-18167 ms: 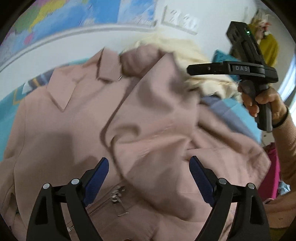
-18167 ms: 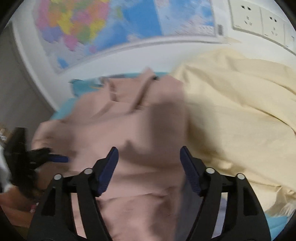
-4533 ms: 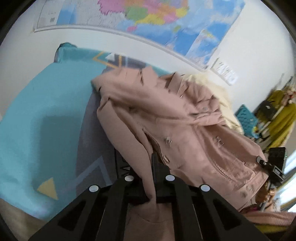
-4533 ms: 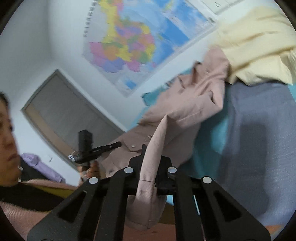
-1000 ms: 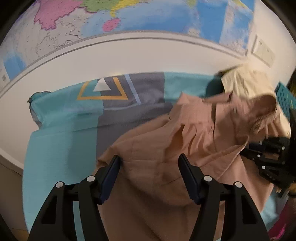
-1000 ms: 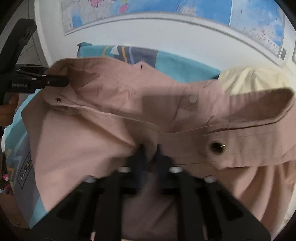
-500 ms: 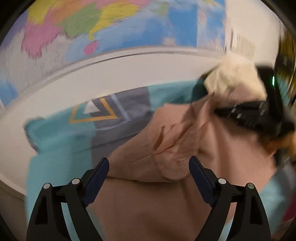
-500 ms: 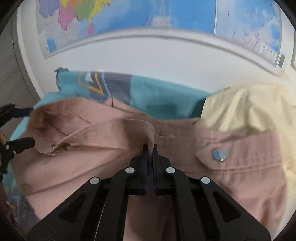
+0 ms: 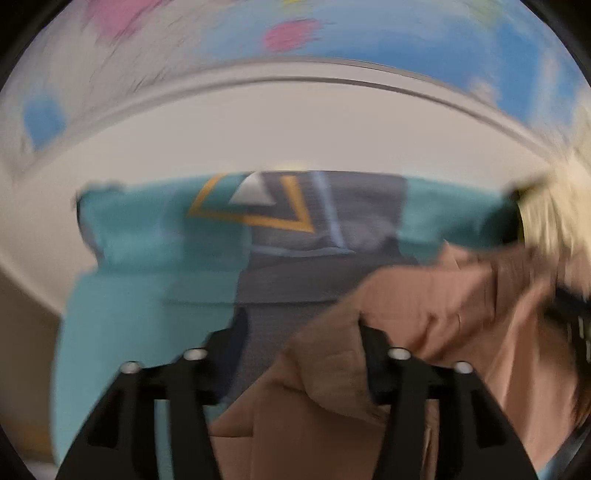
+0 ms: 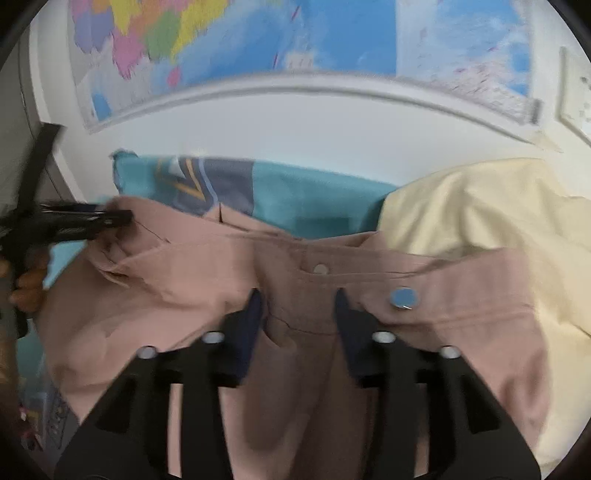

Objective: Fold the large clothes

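Half a second ago the right gripper (image 10: 297, 310) was pinched tight on a fold of the pink jacket (image 10: 229, 295); its jaws are now opening, the blue pads standing clear on either side of the fabric around the waistband seam, with cloth between them but no pad pressing on it. Since that earlier picture the left gripper (image 9: 299, 343) has swung across, so the bedding fills the middle of its view and the jacket sits in the lower right.

In the right wrist view the pink jacket spreads across the middle and lower frame, a blue-grey button (image 10: 403, 297) just right of the fingers and a small snap (image 10: 320, 268) above them. In the left wrist view, which is badly blurred, the jacket (image 9: 424, 314) bunches up in the lower right, and a raised fold lies between the left gripper's fingers against the right finger (image 9: 373, 354). Those jaws are closing, about half open; whether the pads press the fold I cannot tell.

At the left edge of the right wrist view the left gripper (image 10: 110, 218) reaches the jacket's far corner, held by a hand (image 10: 26, 288).

Under the jacket lies a teal and grey bedsheet (image 9: 147, 258) with a yellow triangle outline. A cream garment (image 10: 498, 214) lies to the right. A wall map (image 10: 295, 33) hangs above.
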